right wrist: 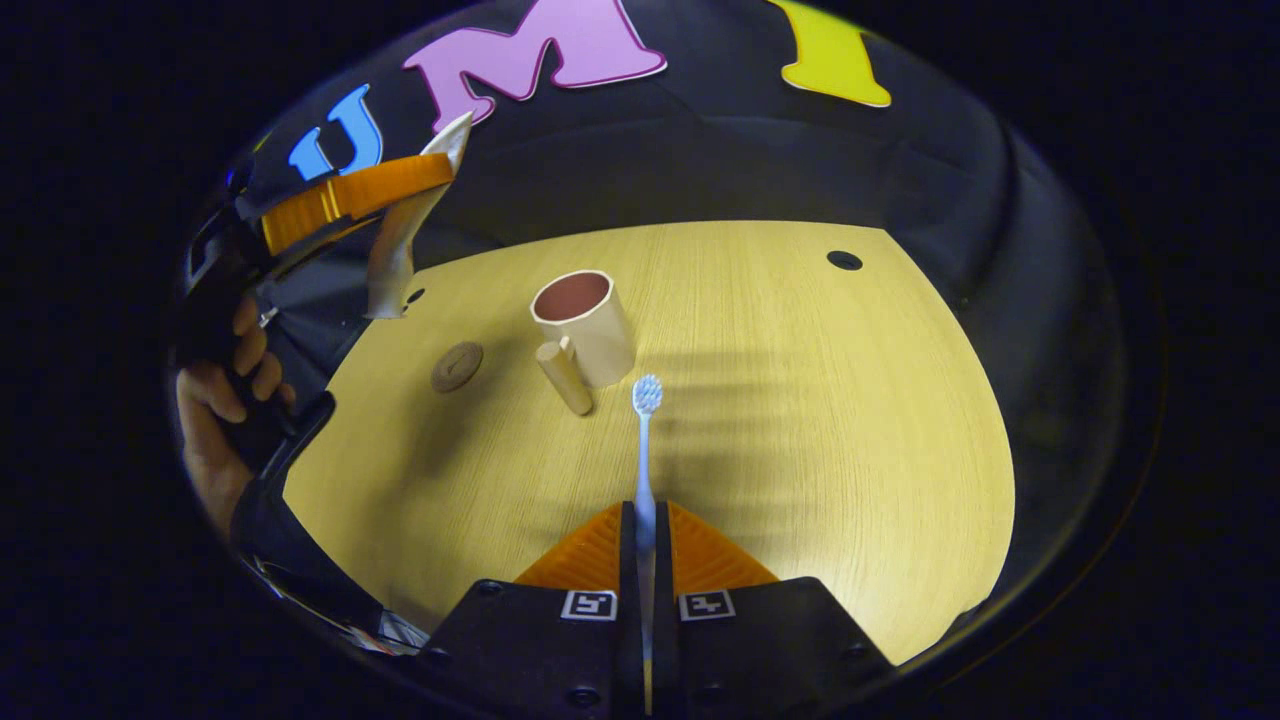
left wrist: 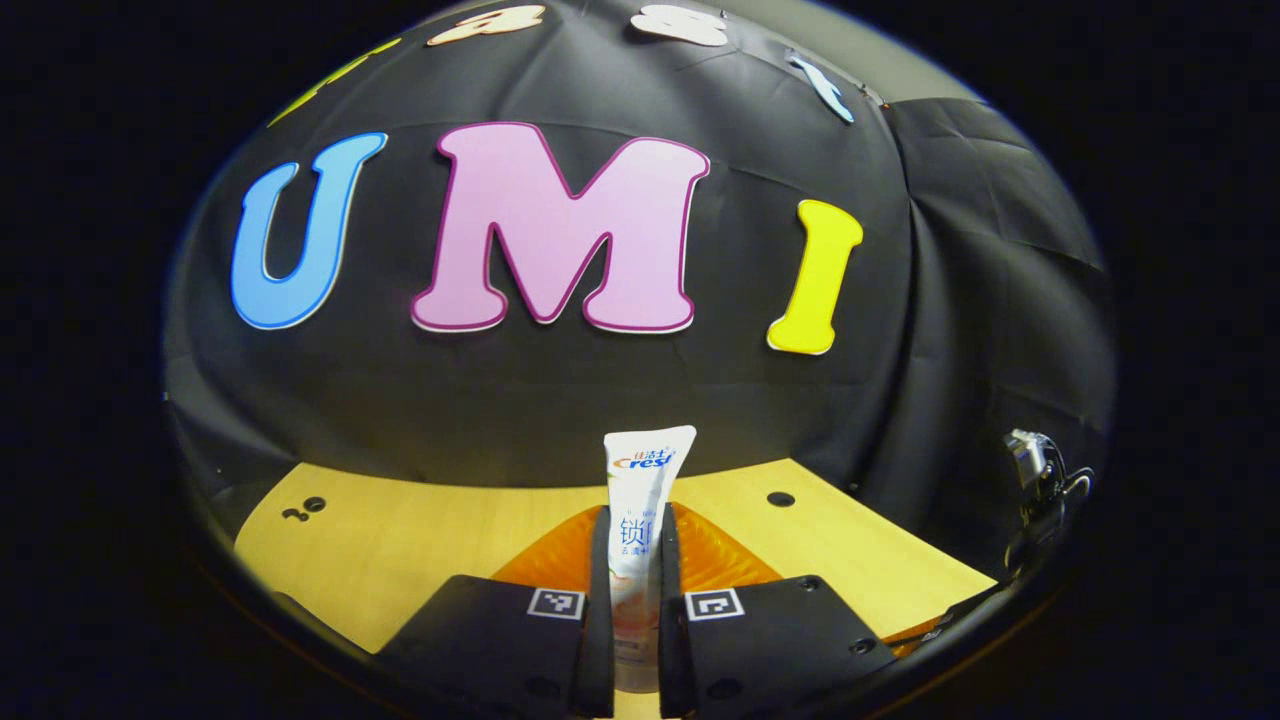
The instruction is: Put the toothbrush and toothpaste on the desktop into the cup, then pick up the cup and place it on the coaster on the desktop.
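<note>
Both grippers hold their loads above the wooden desktop (right wrist: 800,400). In the left gripper view, the left gripper (left wrist: 634,560) clamps the toothpaste (left wrist: 640,500) upright btwn both fingers, crimped end up, camera aimed level at the booth wall. In the right gripper view, the right gripper (right wrist: 645,540) pinches the toothbrush (right wrist: 645,450) by its handle, bristle head pointing fwd toward the cup (right wrist: 585,325), tilted down at the desk. The cup stands upright mid-desk, handle toward the camera; a round coaster (right wrist: 457,366) lies just to its left. At far left a hand (right wrist: 215,400) grips the left gripper's handle, raised w/ the toothpaste off the surface.
</note>
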Available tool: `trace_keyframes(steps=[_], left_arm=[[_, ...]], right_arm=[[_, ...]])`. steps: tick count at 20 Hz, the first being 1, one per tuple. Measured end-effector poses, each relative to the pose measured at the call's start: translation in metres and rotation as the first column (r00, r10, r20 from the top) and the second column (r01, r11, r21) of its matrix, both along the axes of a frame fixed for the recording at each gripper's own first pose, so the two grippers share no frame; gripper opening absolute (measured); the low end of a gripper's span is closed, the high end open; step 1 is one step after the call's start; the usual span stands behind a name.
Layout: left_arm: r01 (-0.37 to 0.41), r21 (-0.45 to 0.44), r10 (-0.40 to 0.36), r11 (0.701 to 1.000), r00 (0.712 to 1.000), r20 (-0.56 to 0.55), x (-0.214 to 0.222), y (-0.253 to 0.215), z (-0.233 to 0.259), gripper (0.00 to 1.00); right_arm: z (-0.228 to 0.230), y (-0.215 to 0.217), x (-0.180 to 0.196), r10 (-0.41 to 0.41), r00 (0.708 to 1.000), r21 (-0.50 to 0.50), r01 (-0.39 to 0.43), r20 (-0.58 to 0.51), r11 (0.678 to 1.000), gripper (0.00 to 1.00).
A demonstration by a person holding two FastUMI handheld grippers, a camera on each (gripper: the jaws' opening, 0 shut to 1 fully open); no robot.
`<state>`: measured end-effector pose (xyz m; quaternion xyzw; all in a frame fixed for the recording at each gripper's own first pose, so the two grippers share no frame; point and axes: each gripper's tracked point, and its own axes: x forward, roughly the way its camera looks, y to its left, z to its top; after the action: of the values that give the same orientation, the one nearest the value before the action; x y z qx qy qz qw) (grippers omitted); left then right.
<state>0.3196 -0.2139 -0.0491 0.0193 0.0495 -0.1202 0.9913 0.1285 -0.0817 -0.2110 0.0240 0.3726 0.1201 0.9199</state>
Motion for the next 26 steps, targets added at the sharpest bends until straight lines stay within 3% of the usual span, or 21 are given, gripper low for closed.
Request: trace_keyframes(steps=[6, 9, 13, 18, 19, 20, 21, 22, 23, 26], left_arm=[[0.056, -0.062, -0.054, 0.996, 0.998, 0.038, 0.052, -0.016, -0.022, 0.22], [0.091, -0.135, -0.08, 0.987, 0.993, 0.088, 0.071, -0.018, -0.024, 0.22], [0.116, -0.21, -0.094, 0.971, 0.989, 0.111, 0.095, -0.012, -0.057, 0.22], [0.13, -0.178, -0.112, 0.975, 0.988, 0.109, 0.091, -0.017, -0.091, 0.24], [0.13, -0.169, -0.111, 0.977, 0.987, 0.12, 0.089, -0.018, -0.093, 0.31], [0.128, -0.155, -0.11, 0.98, 0.987, 0.121, 0.087, -0.018, -0.097, 0.28], [0.144, -0.138, -0.127, 0.98, 0.984, 0.121, 0.083, -0.022, -0.1, 0.3], [0.159, -0.125, -0.146, 0.979, 0.983, 0.112, 0.078, -0.025, -0.103, 0.41], [0.153, -0.11, -0.14, 0.982, 0.983, 0.117, 0.076, -0.022, -0.106, 0.3], [0.119, -0.069, -0.112, 0.99, 0.988, 0.103, 0.05, -0.005, -0.102, 0.98]], right_arm=[[0.002, -0.02, 0.011, -0.06, 0.998, 0.019, 0.06, 0.018, 0.998, 0.08], [-0.003, -0.021, 0.012, -0.083, 0.996, 0.038, 0.082, 0.017, 0.996, 0.08], [-0.031, -0.018, 0.015, -0.105, 0.995, 0.061, 0.104, -0.001, 0.993, 0.08], [-0.048, -0.013, 0.029, -0.139, 0.99, 0.082, 0.139, -0.003, 0.987, 0.08], [-0.048, -0.014, 0.032, -0.143, 0.99, 0.083, 0.142, 0.008, 0.986, 0.08], [-0.048, -0.014, 0.037, -0.146, 0.989, 0.087, 0.144, 0.019, 0.986, 0.08], [-0.048, -0.013, 0.04, -0.149, 0.989, 0.094, 0.146, 0.025, 0.985, 0.08], [-0.048, -0.012, 0.044, -0.152, 0.988, 0.1, 0.149, 0.025, 0.984, 0.08], [-0.047, -0.012, 0.046, -0.157, 0.987, 0.11, 0.153, 0.031, 0.982, 0.08], [-0.031, -0.004, 0.068, -0.158, 0.985, 0.148, 0.146, 0.075, 0.978, 0.08]])
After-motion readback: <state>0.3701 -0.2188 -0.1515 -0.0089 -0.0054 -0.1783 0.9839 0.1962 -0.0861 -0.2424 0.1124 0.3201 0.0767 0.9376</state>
